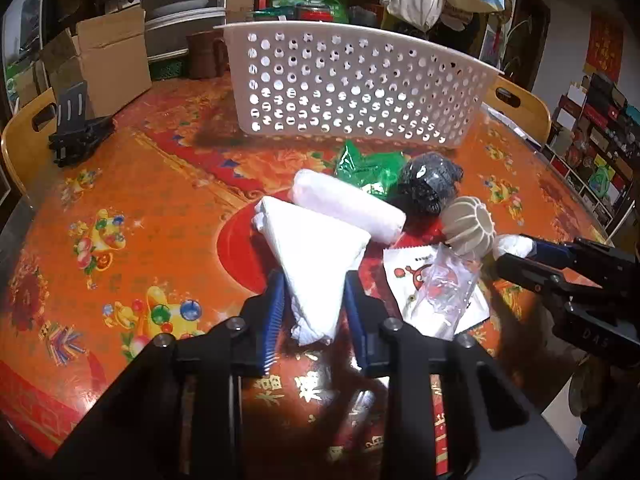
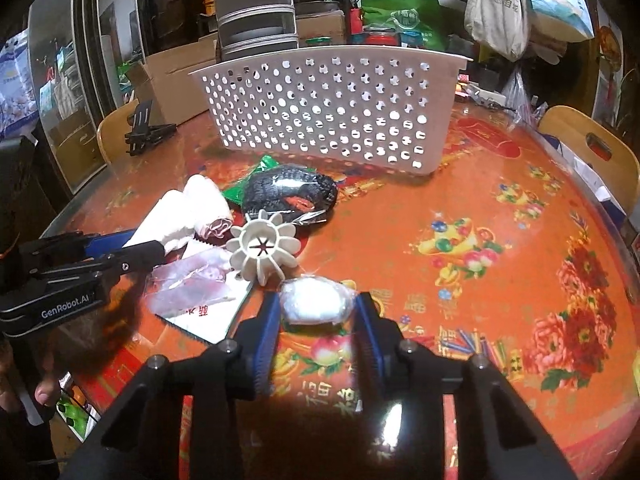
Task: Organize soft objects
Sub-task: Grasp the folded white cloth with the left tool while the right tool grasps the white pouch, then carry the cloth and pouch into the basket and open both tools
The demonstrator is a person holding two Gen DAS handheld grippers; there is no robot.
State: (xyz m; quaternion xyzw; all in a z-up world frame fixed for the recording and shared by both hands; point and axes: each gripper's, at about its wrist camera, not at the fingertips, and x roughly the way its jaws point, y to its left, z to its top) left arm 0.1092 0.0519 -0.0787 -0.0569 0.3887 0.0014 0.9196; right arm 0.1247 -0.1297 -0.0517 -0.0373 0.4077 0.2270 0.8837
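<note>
The soft, light folded white bag [image 1: 316, 264] is pinched by the left gripper [image 1: 315, 300]; the squashy wrapped white bundle [image 2: 314, 300] is clamped by the right gripper [image 2: 316, 312], best held mid-body.

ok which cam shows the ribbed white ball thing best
The right wrist view: the ribbed white ball faces the camera, showing its opening and ribs. The left wrist view shows it side-on, at the right.

Basket [image 1: 352, 84] behind the pile, rolled towel [image 1: 346, 204] before it, folded cloth [image 1: 316, 256] perhaps touching.
</note>
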